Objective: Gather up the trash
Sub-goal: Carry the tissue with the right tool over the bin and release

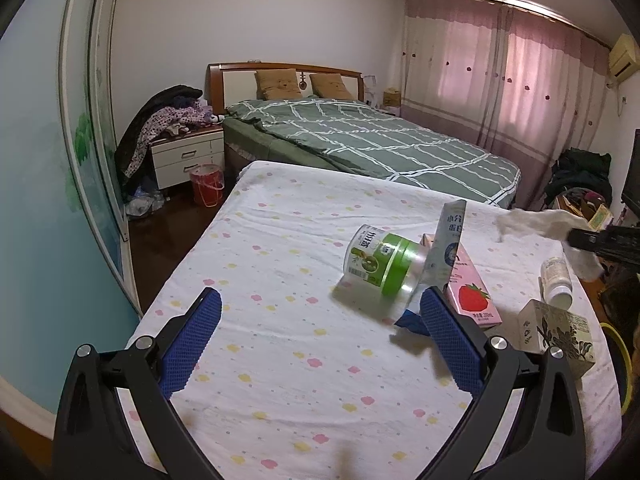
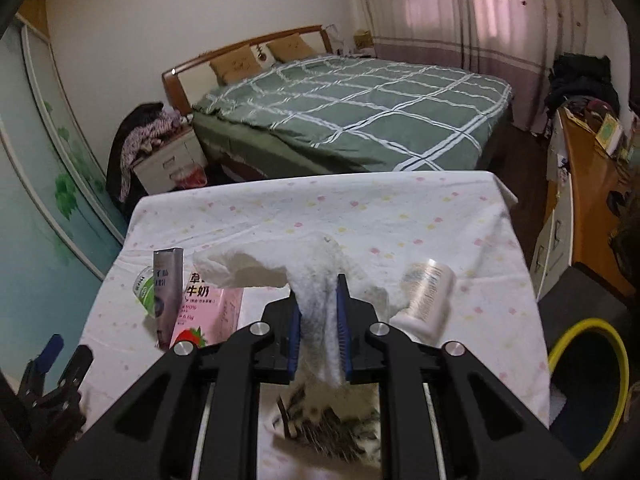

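My right gripper (image 2: 319, 292) is shut on a crumpled white tissue (image 2: 280, 268), held above the table; the left wrist view shows that tissue (image 1: 536, 222) lifted at the far right. My left gripper (image 1: 320, 312) stands open low over the floral tablecloth (image 1: 280, 360), nothing between its blue pads. Ahead of it lie a clear jar with a green label (image 1: 378, 262), a grey-blue carton (image 1: 448, 240) and a pink strawberry milk carton (image 1: 472, 292). A white pill bottle (image 1: 556, 276) lies on its side at the right, beside a patterned box (image 1: 556, 332).
A yellow-rimmed bin (image 2: 588, 388) stands on the floor right of the table. Beyond the table is a bed with a green checked cover (image 1: 360, 136), a nightstand (image 1: 188, 156) and a red bucket (image 1: 206, 184). A wooden desk (image 2: 592, 184) is at the right.
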`<state>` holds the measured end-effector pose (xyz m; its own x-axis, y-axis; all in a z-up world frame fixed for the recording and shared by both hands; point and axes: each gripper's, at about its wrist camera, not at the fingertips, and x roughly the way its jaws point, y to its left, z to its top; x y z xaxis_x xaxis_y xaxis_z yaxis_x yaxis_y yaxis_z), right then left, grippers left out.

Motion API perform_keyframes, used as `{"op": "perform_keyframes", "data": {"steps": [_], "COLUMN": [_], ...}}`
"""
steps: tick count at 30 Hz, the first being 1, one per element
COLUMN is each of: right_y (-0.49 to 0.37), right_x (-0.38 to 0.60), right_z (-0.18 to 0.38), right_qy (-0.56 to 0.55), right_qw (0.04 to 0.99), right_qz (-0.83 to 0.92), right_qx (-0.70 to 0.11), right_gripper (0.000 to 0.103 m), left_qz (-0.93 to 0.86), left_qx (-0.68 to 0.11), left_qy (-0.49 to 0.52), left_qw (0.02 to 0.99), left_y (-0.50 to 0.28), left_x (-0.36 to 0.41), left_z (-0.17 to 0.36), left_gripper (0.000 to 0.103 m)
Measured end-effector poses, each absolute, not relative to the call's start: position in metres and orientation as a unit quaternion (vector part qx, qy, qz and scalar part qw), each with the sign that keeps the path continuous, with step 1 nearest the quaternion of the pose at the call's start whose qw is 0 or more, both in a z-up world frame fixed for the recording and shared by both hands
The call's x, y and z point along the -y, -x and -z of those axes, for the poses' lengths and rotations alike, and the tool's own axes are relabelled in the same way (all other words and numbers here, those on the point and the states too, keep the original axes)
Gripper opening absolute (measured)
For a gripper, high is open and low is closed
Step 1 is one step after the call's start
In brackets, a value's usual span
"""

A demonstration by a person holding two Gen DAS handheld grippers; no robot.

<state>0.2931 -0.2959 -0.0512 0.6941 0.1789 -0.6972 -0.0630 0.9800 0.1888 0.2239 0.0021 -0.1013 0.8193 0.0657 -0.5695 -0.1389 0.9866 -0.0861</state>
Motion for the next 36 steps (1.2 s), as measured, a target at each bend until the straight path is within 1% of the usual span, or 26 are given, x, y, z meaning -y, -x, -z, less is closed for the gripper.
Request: {"op": "perform_keyframes", "data": {"steps": [4,11,18,22,26,36], "right_y": [-0.267,-0.218,-0.176,-0.157,-0.143,-0.137], "right_x": [0.326,0.405,0.477,0.509,0.531,0.557], "right_z": [0.051,0.068,0.087,0.095,0.104,0.126], "right_qy": [-0.108,-0.168,-0.218,-0.226,-0.234,-0.25], "right_qw": [0.919,0.916,0.901,0.893,0.885,0.874], "right_qz": [-0.043,0.049,0.132,0.18,0.211,0.224], "right_qx": [-0.376,-0.362,-0.351,-0.344,-0.343,-0.352], "right_gripper": [0.015,0.016,0.017,0.017,0.017,0.018], "left_qz": [-0.043,-0.006,0.041,0.066,0.083,0.107], "left_qx": [-0.297,-0.295,-0.294,-0.309,-0.317,-0.319], "left_qy": [0.058,0.035,-0.02,-0.035,-0.037,-0.05], "left_qw": [0.952,0.955,0.955,0.948,0.944,0.94], "left_y": [-0.223,-0.219,-0.212,-0.21,-0.208,-0.196], "left_x": [0.003,0.023,0.062,0.081,0.096,0.136], "left_z": [0.102,0.102,0.105,0.109,0.107,0.102], "left_gripper": [0.098,0.098,0.098,0.098,0.098,0.098]}}
